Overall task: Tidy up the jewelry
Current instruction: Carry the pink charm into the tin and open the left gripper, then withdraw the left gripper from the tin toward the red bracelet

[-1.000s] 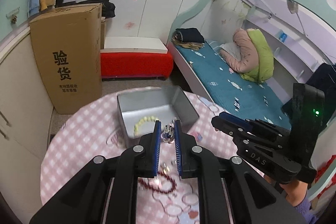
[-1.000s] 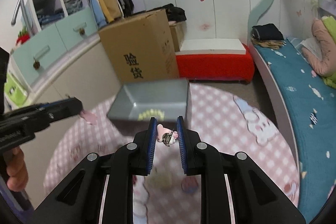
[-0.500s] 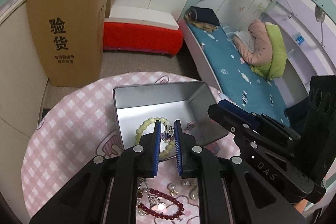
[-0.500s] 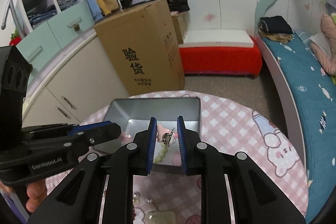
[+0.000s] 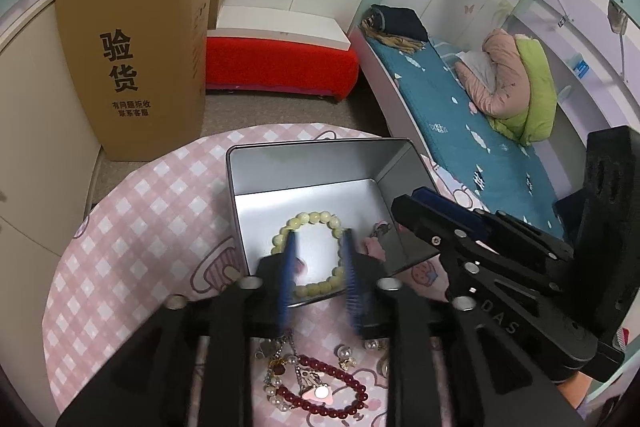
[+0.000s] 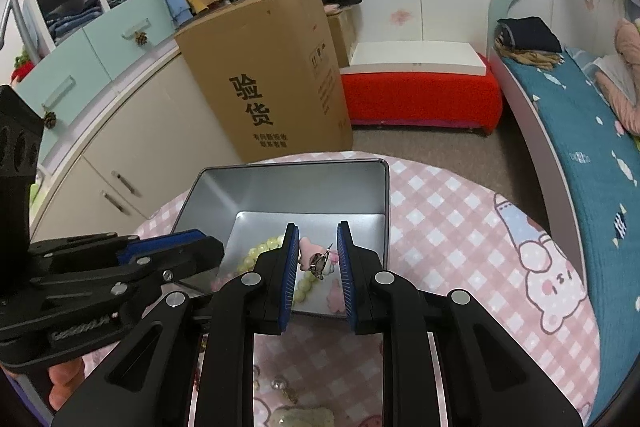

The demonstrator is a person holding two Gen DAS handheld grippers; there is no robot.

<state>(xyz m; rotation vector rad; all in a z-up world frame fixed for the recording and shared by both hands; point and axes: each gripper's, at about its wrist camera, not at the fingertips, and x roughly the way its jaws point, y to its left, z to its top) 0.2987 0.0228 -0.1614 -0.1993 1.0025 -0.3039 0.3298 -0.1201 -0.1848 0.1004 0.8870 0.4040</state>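
Both grippers hang over the near edge of an open metal tin that stands toward the far edge of a round table with a pink checked cloth. The left gripper is open, its blurred blue fingers spread apart with nothing between them, above a pale green bead bracelet that lies on the tin's floor by its near wall. The right gripper has its jaws parted as well; a pink hair clip with a metal clasp shows in the gap between them, over the tin, and I cannot tell whether either finger touches it or it is loose. In the left view the right gripper's tip reaches over the tin's right wall, and a small pink and metal piece sits just beside it at the right wall. On the cloth at the table's near edge, outside the tin, lie a dark red bead bracelet, a few pearl earrings and a tangle of chain, close together under the left gripper's body.
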